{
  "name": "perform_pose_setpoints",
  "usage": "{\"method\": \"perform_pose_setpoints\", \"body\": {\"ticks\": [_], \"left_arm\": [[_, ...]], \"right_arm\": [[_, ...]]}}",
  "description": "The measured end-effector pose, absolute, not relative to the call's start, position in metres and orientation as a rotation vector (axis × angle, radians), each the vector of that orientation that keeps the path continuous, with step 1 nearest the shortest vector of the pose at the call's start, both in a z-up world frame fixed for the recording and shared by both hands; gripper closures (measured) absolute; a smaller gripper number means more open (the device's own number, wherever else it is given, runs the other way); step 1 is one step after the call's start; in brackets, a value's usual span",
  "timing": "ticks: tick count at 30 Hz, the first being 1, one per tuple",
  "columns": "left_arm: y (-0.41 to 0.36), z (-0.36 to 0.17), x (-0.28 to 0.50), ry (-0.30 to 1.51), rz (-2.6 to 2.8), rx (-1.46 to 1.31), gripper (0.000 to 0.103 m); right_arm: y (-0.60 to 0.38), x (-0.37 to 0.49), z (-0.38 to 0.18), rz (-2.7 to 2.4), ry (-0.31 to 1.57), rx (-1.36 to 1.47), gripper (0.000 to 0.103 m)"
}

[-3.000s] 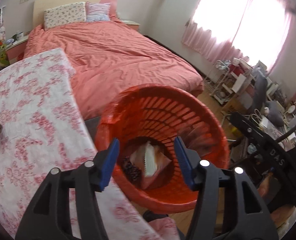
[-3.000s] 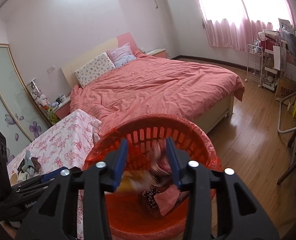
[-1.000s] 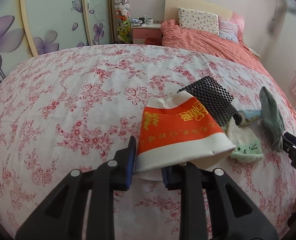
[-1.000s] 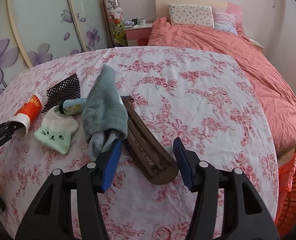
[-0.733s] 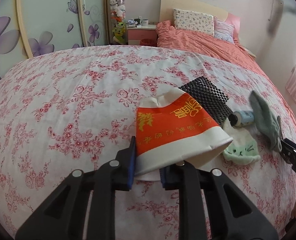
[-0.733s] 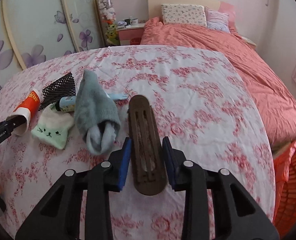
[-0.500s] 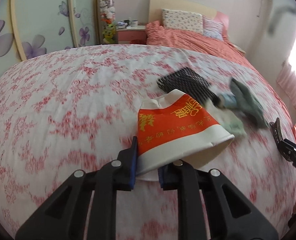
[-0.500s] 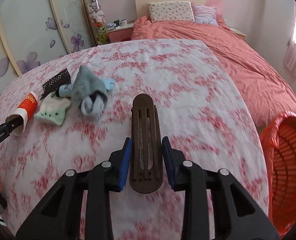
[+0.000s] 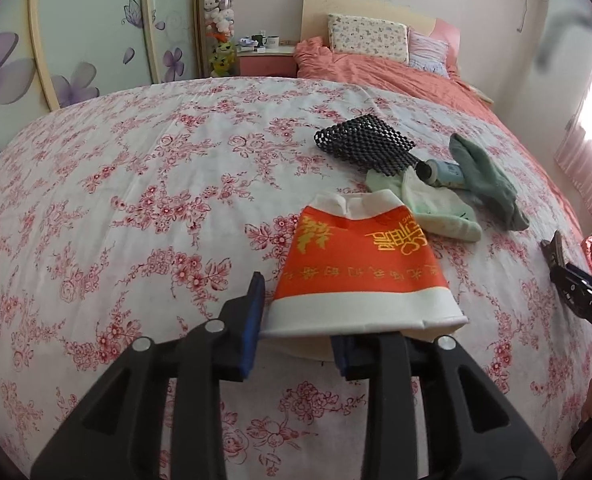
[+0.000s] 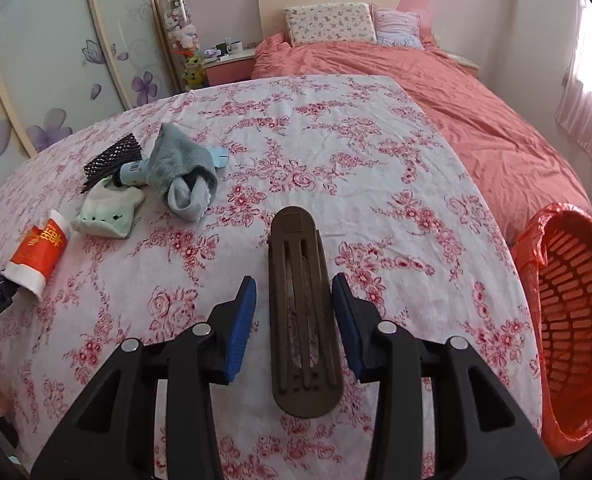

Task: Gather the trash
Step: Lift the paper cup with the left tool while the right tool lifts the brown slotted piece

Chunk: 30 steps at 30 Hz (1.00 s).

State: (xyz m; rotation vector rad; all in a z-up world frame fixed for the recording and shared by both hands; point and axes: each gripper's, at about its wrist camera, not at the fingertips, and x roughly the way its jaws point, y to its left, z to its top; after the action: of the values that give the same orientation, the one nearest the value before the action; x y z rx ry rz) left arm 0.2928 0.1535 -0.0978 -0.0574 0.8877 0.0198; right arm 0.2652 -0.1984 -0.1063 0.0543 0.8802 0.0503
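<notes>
Left tongs clamp the flattened orange-and-white paper cup by its rim, mouth toward the camera, probably for a firm hold while carrying. Right tongs straddle the brown slotted tray; blue pads show gaps on both sides, so whether they grip it I cannot tell. Socks, tube and black mesh lie clustered on the floral desk. Orange basket stands off its right edge, within reach for dropping.
</notes>
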Motion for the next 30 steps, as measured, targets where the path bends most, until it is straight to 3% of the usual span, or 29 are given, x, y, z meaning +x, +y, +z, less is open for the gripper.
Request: {"method": "perform_pose_setpoints", "body": {"ticks": [30], "left_arm": [[0.152, -0.097, 0.291, 0.892, 0.051, -0.072, 0.061]], "right_arm": [[-0.207, 0.262, -0.108, 0.065, 0.876, 0.109, 0.06]]}}
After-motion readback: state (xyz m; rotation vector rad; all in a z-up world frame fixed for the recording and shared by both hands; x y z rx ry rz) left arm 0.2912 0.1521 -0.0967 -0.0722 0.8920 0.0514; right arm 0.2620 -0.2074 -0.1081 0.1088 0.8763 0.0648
